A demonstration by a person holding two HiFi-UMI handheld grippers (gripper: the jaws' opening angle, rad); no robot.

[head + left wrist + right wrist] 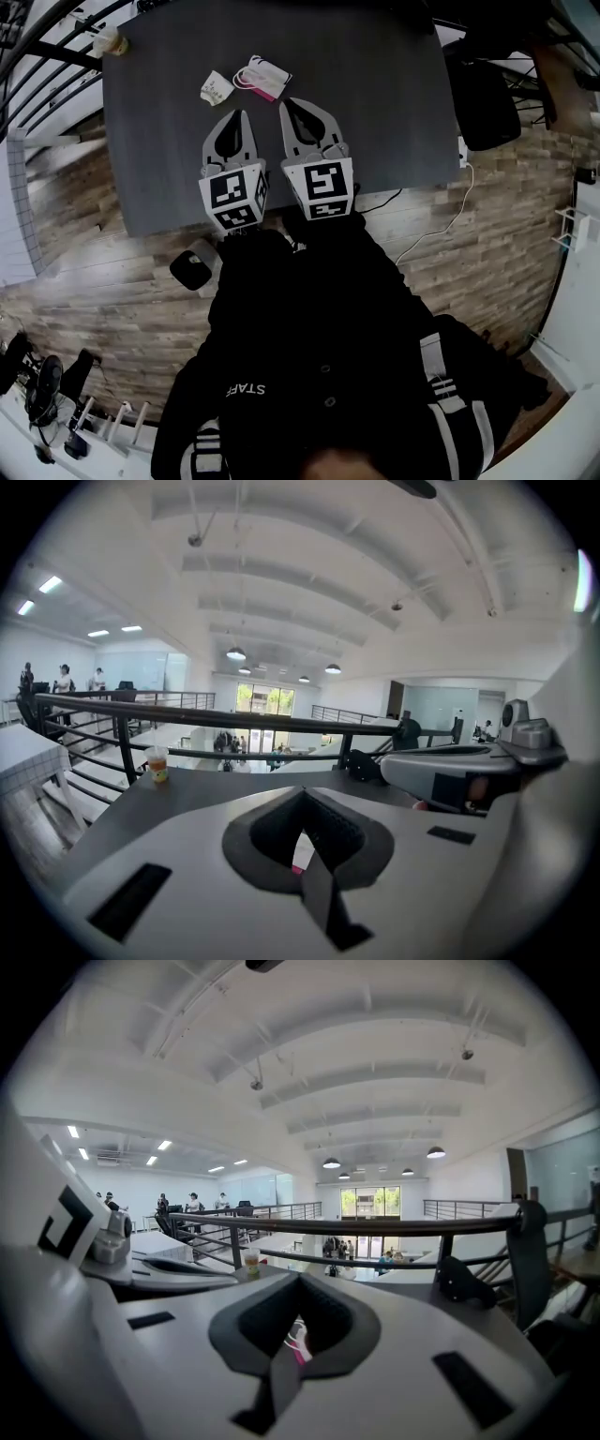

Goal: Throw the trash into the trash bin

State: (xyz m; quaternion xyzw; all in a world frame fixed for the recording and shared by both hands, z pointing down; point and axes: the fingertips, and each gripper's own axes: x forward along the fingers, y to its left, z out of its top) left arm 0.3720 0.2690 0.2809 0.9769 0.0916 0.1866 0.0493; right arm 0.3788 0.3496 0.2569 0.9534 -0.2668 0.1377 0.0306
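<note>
The left gripper point(238, 117) and the right gripper point(291, 105), both shut tight and empty, point at the crumpled white paper scrap point(216, 87) and the white-and-pink flat packet point(262, 77), just beyond them on the dark grey table point(375, 94). Each gripper should probably open wide before it comes down over one piece.

The jacket point(319, 328) is black with buttons point(329, 401) (white stripes point(448, 394) either side).

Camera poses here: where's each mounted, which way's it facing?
Head view: on the person's head, looking steeply down at the table; shows left gripper, right gripper, jacket.
Left gripper view: on the left gripper, looking along its shut jaws across the table to the railing; right gripper at right.
Right gripper view: on the right gripper, same heading, jaws shut; left gripper at left.
Shared: the cup shows in all three.
</note>
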